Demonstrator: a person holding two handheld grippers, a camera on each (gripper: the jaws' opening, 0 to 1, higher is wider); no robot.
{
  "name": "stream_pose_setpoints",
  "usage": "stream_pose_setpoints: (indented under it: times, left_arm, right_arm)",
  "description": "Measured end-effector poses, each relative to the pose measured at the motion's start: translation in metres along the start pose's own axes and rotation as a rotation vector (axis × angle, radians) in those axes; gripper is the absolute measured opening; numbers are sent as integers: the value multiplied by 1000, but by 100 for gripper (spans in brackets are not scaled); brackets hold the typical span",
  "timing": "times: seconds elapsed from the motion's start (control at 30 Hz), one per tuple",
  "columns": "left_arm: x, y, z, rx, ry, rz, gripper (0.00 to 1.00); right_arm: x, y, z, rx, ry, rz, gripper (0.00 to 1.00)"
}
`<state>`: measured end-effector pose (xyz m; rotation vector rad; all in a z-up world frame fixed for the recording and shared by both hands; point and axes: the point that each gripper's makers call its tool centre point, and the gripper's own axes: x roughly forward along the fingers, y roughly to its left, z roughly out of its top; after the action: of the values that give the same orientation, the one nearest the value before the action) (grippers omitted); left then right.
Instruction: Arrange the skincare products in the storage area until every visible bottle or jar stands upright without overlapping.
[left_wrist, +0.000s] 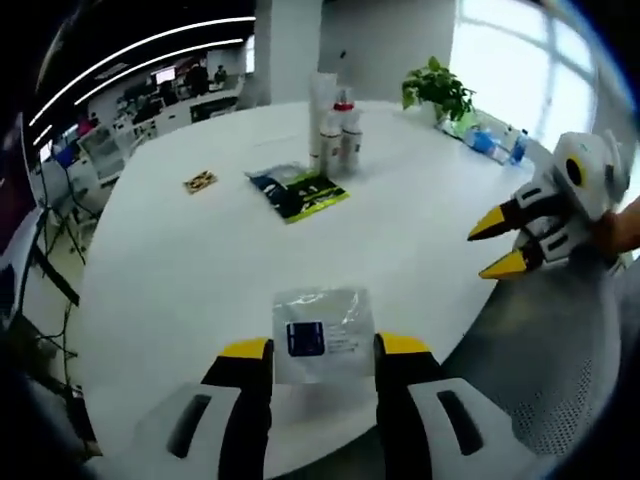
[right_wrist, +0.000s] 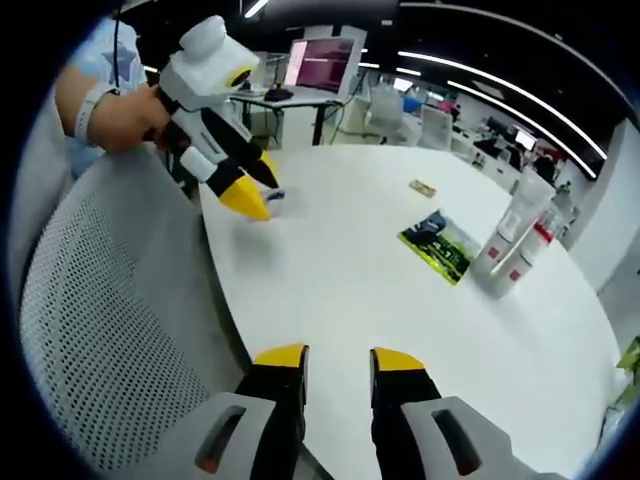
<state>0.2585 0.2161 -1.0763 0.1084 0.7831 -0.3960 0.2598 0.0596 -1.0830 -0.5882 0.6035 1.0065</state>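
A clear sachet with a blue label (left_wrist: 320, 335) spans the gap between my left gripper's (left_wrist: 323, 347) yellow tips, which are shut on its side edges just above the near edge of the white table (left_wrist: 200, 270). In the right gripper view the left gripper (right_wrist: 258, 187) hovers over the table edge, held by a hand (right_wrist: 120, 115). A cluster of white bottles and a tall tube (left_wrist: 335, 130) stands upright at the far side, also seen as bottles (right_wrist: 515, 245). A green and black packet (left_wrist: 300, 192) lies flat before them. My right gripper (right_wrist: 337, 357) is open and holds nothing; it also shows as the right gripper (left_wrist: 492, 250).
A small brown card (left_wrist: 200, 182) lies left of the packet. A potted plant (left_wrist: 438, 90) and blue-capped bottles (left_wrist: 500, 143) sit at the far right rim. A grey mesh chair (right_wrist: 110, 330) stands against the near table edge. Desks and monitors (right_wrist: 320, 65) fill the background.
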Motion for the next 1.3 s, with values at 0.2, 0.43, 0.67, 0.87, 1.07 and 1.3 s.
stream_pose_setpoints:
  times: [0.2, 0.43, 0.67, 0.87, 1.07, 1.3]
  left_arm:
    - [-7, -12, -4, 72, -12, -5, 35]
    - [-17, -20, 2, 71, -53, 6, 35]
    - [-17, -33, 2, 128, -82, 27, 36]
    - [-16, -29, 3, 145, -94, 49, 36]
    - [-14, -29, 5, 136, -106, 47, 36]
    - [-12, -28, -2, 164, -79, 51, 36]
  right_arm:
    - [2, 3, -2, -15, 16, 9, 22]
    - [2, 3, -3, -18, 18, 10, 22]
    - [-1, 0, -1, -4, 4, -5, 22]
    - [-2, 2, 0, -15, -2, 0, 22]
    - [0, 5, -1, -1, 3, 24, 22]
    - [-5, -4, 23, 152, -70, 52, 26]
